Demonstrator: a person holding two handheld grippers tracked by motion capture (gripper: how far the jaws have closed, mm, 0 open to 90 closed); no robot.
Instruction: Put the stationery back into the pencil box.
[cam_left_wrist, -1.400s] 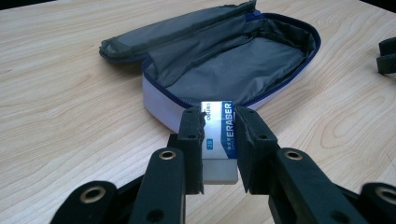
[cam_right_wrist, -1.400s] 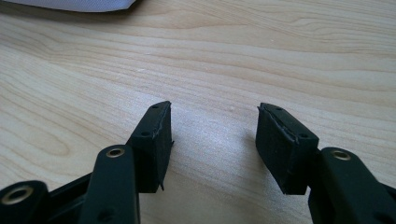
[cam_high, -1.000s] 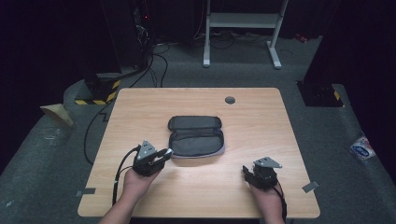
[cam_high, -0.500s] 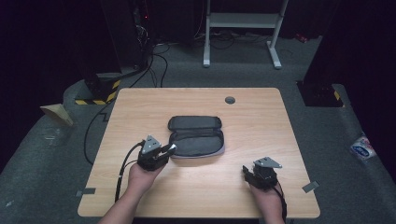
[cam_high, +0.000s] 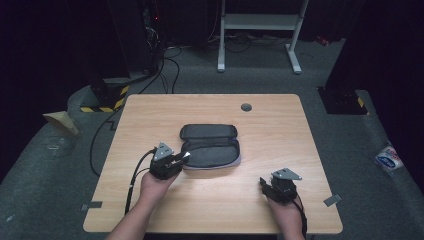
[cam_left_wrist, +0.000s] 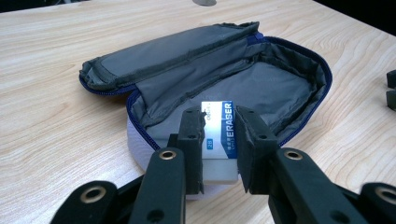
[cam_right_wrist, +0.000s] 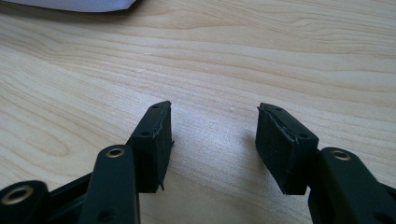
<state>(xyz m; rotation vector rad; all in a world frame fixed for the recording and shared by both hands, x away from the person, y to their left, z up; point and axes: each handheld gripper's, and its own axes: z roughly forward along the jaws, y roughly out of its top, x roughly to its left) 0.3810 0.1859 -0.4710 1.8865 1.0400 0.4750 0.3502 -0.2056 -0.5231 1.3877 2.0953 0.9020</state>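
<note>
L gripper (cam_left_wrist: 218, 128) clamps eraser (cam_left_wrist: 218, 135) btwn both pads, over open pouch (cam_left_wrist: 280, 84); R gripper (cam_right_wrist: 212, 140) half-open, empty.

1 eraser (cam_left_wrist: 218, 140) – 1 pencil case (cam_left_wrist: 243, 84)

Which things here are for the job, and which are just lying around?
For the job:
- eraser, clamped in the left gripper
- open pencil case, right in front of it

Just lying around:
- right gripper, open over bare table
- round grommet in the table top
- cables and a white stand on the floor
</note>
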